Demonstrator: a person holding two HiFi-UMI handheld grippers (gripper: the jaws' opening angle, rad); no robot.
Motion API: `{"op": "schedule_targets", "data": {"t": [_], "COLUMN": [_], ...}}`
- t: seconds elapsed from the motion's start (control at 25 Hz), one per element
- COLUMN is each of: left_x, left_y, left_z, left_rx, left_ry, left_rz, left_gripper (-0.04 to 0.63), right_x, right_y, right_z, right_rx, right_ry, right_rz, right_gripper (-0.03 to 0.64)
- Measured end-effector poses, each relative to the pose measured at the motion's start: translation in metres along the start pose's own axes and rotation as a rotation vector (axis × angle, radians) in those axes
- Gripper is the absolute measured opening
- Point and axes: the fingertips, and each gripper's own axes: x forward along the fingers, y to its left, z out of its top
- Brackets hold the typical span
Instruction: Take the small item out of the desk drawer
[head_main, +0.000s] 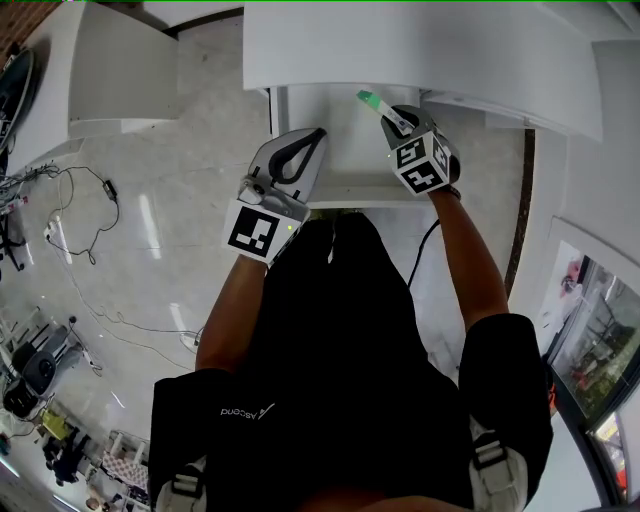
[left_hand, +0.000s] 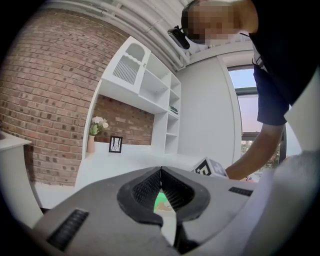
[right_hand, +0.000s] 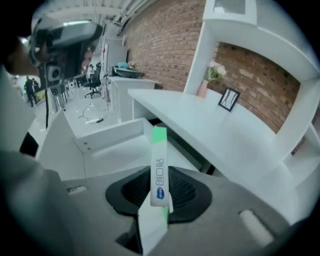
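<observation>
A small, narrow white box with a green end (head_main: 372, 101) sticks up from my right gripper (head_main: 398, 125), which is shut on it above the open white desk drawer (head_main: 335, 188). In the right gripper view the box (right_hand: 159, 165) stands upright between the dark pads (right_hand: 131, 192), with blue print on its side, and the drawer (right_hand: 115, 145) lies below it. My left gripper (head_main: 318, 133) hovers over the drawer's left front part. Its jaws meet at the tips (left_hand: 161, 172) with nothing between them.
The white desk top (head_main: 420, 50) runs across just beyond the drawer. A second white desk (head_main: 110, 70) stands at the left, with cables (head_main: 80, 210) on the floor beside it. A vase of flowers (left_hand: 97, 132) and a picture frame (left_hand: 115, 144) stand on the desk.
</observation>
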Motion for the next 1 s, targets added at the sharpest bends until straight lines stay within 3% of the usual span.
{"op": "schedule_targets", "data": {"t": [0.36, 1.0], "left_x": [-0.015, -0.029], "left_y": [-0.014, -0.069], "left_z": [0.043, 0.135], "left_rx": [0.029, 0.121], "left_ry": [-0.048, -0.209], "left_rz": [-0.001, -0.08], "left_gripper": [-0.002, -0.002], "right_x": [-0.126, -0.276], "right_y": [0.011, 0.027], "right_z": [0.076, 0.145], "right_rx": [0.209, 0.341], "right_ry": [-0.34, -0.786], "right_rz": [0.019, 0.065], "right_gripper": [0.095, 0.095]}}
